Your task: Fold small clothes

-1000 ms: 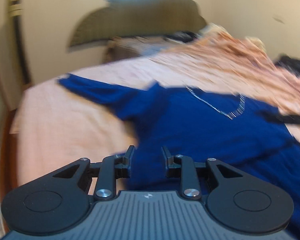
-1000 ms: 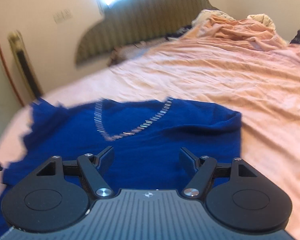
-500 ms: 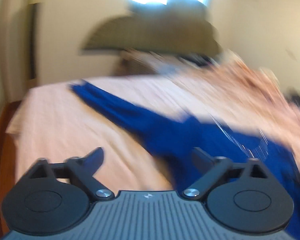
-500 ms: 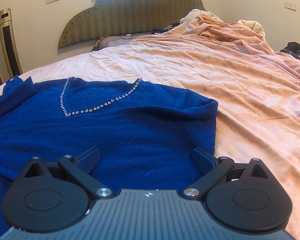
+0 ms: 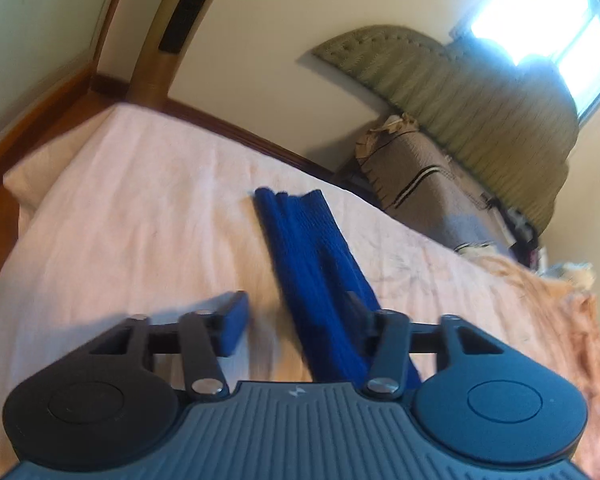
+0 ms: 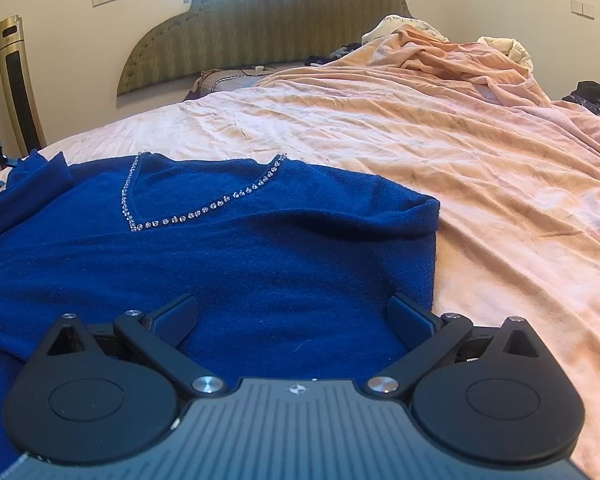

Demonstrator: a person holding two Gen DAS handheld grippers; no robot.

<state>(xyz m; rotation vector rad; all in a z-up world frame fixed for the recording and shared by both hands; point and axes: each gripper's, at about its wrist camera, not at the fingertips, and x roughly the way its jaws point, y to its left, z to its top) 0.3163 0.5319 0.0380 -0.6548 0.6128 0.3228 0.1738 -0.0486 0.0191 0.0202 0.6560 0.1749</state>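
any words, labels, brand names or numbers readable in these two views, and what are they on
No readable words or numbers in either view.
left gripper: small bolt-shaped logo on the body, no letters.
right gripper: small star-shaped logo, no letters.
tower fan: panel at its top, too small and blurred to read.

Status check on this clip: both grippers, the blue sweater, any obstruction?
Left gripper open over the outstretched sleeve. Right gripper open, empty, above the blue sweater lying flat on the bed sheet. Nothing in the way.

Blue sweater's [image 6: 236, 264] hem under the right gripper [image 6: 293, 320], left sleeve [image 5: 316, 264] motion-blurred
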